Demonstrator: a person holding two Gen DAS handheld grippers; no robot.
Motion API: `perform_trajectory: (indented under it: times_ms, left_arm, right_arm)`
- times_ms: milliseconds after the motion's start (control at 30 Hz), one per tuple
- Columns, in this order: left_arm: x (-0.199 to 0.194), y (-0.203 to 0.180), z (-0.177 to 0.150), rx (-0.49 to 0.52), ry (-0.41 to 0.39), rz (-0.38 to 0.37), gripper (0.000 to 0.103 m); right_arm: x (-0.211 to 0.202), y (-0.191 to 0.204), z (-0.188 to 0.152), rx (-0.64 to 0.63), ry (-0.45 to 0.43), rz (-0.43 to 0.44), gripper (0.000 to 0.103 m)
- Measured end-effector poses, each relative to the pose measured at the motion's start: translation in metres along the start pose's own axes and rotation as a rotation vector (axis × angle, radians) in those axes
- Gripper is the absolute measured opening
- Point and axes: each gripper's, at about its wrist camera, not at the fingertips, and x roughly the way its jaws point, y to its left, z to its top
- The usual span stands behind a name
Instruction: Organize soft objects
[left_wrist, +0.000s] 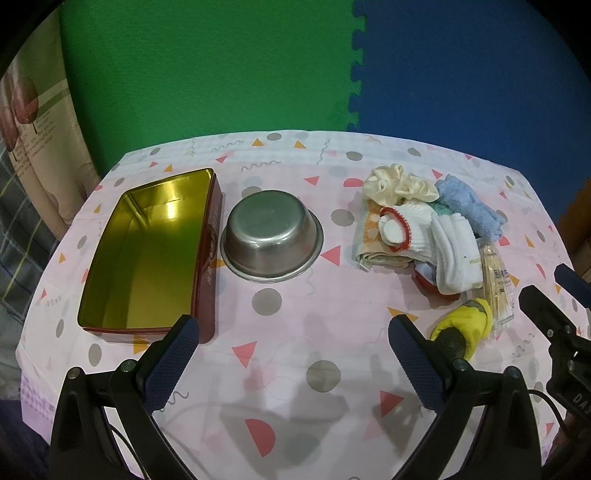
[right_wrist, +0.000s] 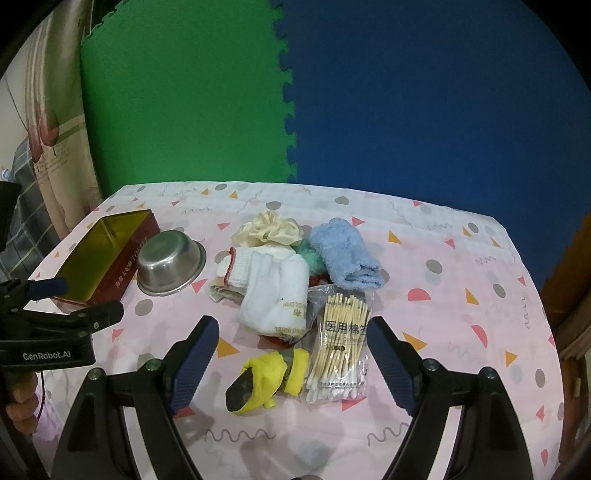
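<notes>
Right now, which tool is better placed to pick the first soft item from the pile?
Right. The right tool is open with the yellow glove between its fingers. The left tool is open over bare tablecloth, nearer the tin.

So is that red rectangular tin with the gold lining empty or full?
Empty. The red rectangular tin stands open, lidless, and only its bare gold floor shows.

Soft things sit heaped together: a cream satin scrunchie (right_wrist: 269, 228) at the far edge, a folded light-blue fleecy towel (right_wrist: 345, 253) to its right, a scrap of green fluff (right_wrist: 309, 254) wedged between. A folded white cloth (right_wrist: 275, 295) lies in front beside a white red-trimmed knit glove (right_wrist: 242, 266). Nearest, slightly apart, a crumpled yellow glove with a dark tip (right_wrist: 267, 380).
</notes>
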Motion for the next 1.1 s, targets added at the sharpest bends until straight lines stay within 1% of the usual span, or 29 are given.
perform_trajectory:
  times_ms: [767, 1000, 1067, 1100]
  left_arm:
    - [0.009, 0.002, -0.003, 0.010, 0.014, 0.004, 0.102]
    - [0.013, -0.002, -0.002, 0.016, 0.024, 0.009, 0.102]
    - [0.014, -0.002, -0.003, 0.017, 0.027, 0.007, 0.102]
    - [0.015, -0.003, -0.003, 0.020, 0.028, 0.007, 0.102]
  right_arm:
    - [0.008, -0.001, -0.003, 0.009, 0.008, -0.004, 0.084]
    - [0.018, -0.005, -0.004, 0.017, 0.022, -0.009, 0.084]
    - [0.021, -0.008, -0.005, 0.017, 0.030, -0.012, 0.083]
    - [0.023, -0.009, -0.005, 0.018, 0.040, -0.012, 0.081]
